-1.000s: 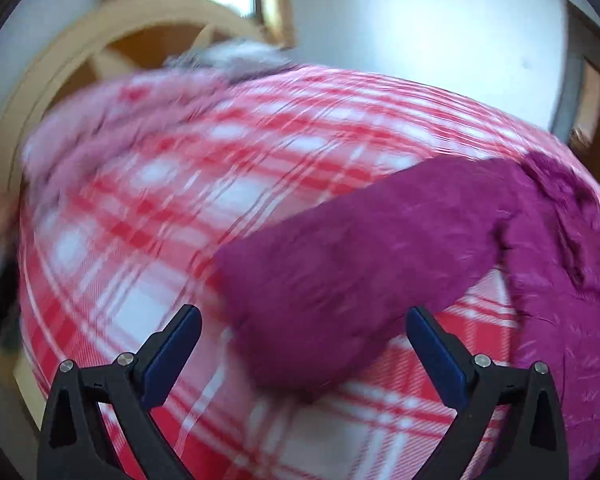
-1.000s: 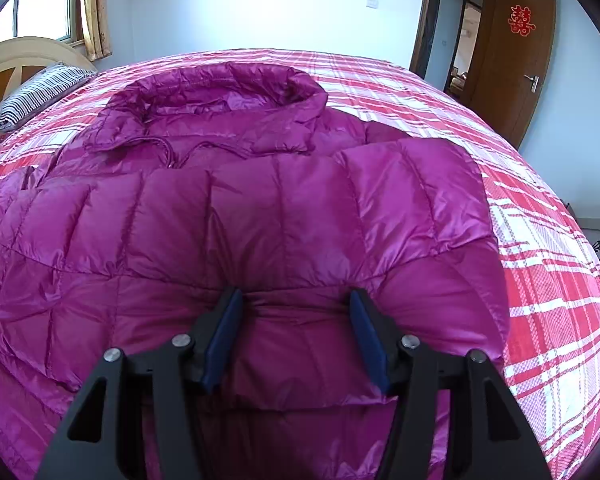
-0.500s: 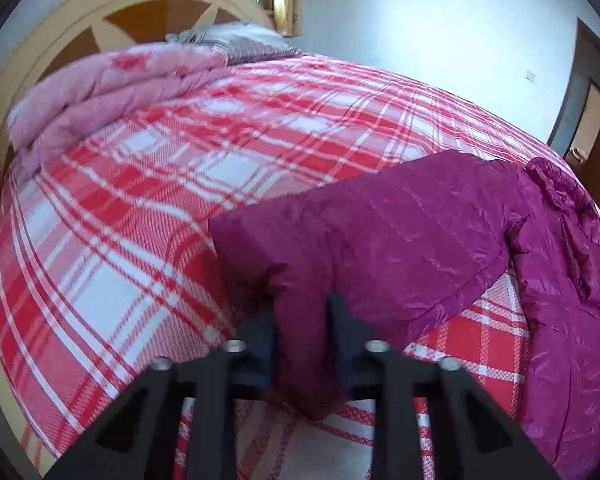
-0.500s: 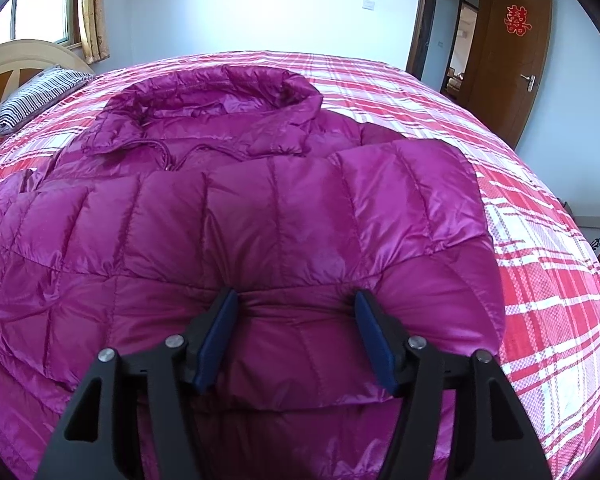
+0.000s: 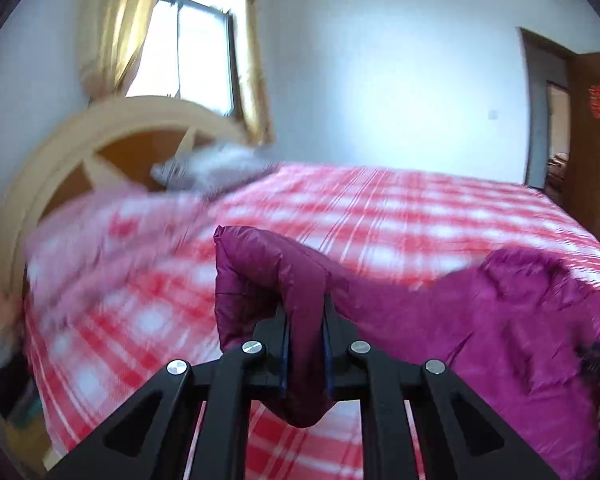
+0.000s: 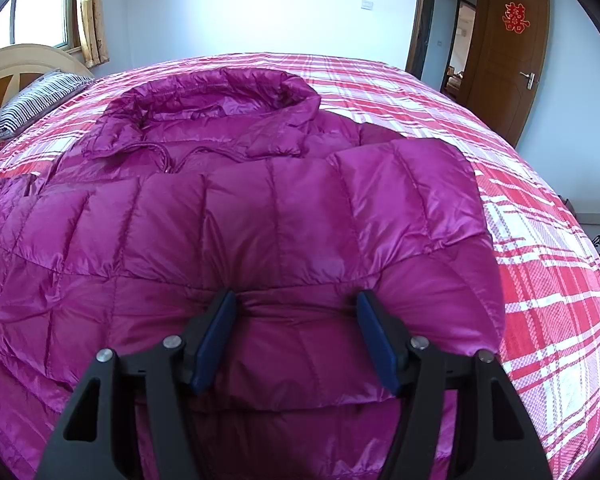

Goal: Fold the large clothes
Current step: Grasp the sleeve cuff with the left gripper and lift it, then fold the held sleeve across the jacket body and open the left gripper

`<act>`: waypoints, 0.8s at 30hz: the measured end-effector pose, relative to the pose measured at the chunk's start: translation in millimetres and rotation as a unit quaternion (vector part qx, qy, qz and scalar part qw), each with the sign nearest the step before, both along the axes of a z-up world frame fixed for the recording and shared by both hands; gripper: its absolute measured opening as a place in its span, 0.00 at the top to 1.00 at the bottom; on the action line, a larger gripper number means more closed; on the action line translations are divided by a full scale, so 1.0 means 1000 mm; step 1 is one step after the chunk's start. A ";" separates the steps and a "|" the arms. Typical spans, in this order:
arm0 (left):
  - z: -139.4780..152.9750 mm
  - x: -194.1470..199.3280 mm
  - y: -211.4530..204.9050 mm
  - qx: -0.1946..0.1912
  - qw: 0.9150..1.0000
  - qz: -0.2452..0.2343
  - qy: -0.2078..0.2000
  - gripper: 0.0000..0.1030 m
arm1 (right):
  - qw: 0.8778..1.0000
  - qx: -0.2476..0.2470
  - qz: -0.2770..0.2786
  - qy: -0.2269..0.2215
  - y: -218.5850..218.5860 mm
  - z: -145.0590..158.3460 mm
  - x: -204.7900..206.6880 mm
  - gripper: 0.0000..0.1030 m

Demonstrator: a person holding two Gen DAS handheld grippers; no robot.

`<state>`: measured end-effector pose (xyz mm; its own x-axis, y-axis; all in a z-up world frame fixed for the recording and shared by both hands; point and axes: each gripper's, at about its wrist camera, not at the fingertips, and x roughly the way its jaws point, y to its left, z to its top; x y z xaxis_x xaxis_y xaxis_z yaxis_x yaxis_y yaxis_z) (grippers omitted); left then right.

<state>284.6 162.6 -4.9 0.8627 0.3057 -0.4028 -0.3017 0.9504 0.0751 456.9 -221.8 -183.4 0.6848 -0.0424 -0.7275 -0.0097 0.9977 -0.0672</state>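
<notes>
Left view, nearest: the left tongs (image 5: 305, 344) are clenched on the cuff end of a magenta sleeve (image 5: 272, 276), and their jaws are closing the last little way. The puffy cloth bulges up above the pads and hangs out below them, lifted clear of the bed (image 5: 380, 208). The sleeve runs right to the rest of the jacket (image 5: 520, 312), which lies on the red and white checked cover. Beyond, blurred by motion, a pink quilt (image 5: 100, 240) is heaped at the head of the bed, with what seems to be a striped pillow (image 5: 212, 164) against a curved wooden headboard (image 5: 80, 140). Behind that are a window (image 5: 196, 52) with yellow curtains, a white wall and, at far right, a brown door (image 5: 592, 140).

Right view, nearest: the right tongs (image 6: 296, 336) stand partly spread, pads down on the quilted jacket (image 6: 260, 232), a fold of it bunched between them; whether the pads squeeze it is hard to tell. The jacket lies flat across the bed (image 6: 540, 280), one sleeve folded over its front, the hood (image 6: 220, 96) farthest away. Past it, the striped pillow (image 6: 36, 100) lies at far left by the headboard (image 6: 16, 64). An open brown door (image 6: 512, 52) with a red paper emblem stands at right.
</notes>
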 end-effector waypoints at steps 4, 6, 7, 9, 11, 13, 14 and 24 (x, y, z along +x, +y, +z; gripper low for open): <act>0.034 0.009 -0.049 0.031 0.998 -0.056 -0.027 0.89 | 1.000 0.004 0.001 -0.001 -0.001 0.000 0.000 0.35; 0.044 0.014 -0.077 0.036 0.995 -0.090 -0.035 0.89 | 1.000 0.005 0.001 -0.001 -0.001 0.000 0.000 0.34; 0.048 0.016 -0.091 0.039 0.993 -0.107 -0.037 0.89 | 1.000 0.006 0.001 -0.001 -0.001 0.000 0.000 0.34; 0.051 0.019 -0.119 0.044 0.988 -0.142 -0.037 0.89 | 1.000 0.007 0.001 -0.001 -0.001 0.000 0.000 0.34; 0.048 0.023 -0.145 0.052 0.983 -0.175 -0.033 0.89 | 1.000 0.010 0.002 -0.002 -0.002 0.000 0.000 0.34; 0.041 0.028 -0.170 0.063 0.978 -0.199 -0.026 0.89 | 1.000 0.013 0.002 -0.002 -0.003 0.000 -0.001 0.34; 0.037 0.031 -0.184 0.070 0.975 -0.210 -0.022 0.89 | 1.000 0.016 0.002 -0.003 -0.003 0.000 -0.001 0.34; -0.036 0.069 -0.267 0.069 0.960 -0.264 0.054 0.89 | 1.000 0.028 0.007 -0.005 -0.005 0.001 -0.002 0.30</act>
<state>353.5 -104.1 -40.5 0.8675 -0.1071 -0.4857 0.2369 0.9476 0.2143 455.3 -226.8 -182.5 0.6918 0.0070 -0.7220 -0.0225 0.9997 -0.0118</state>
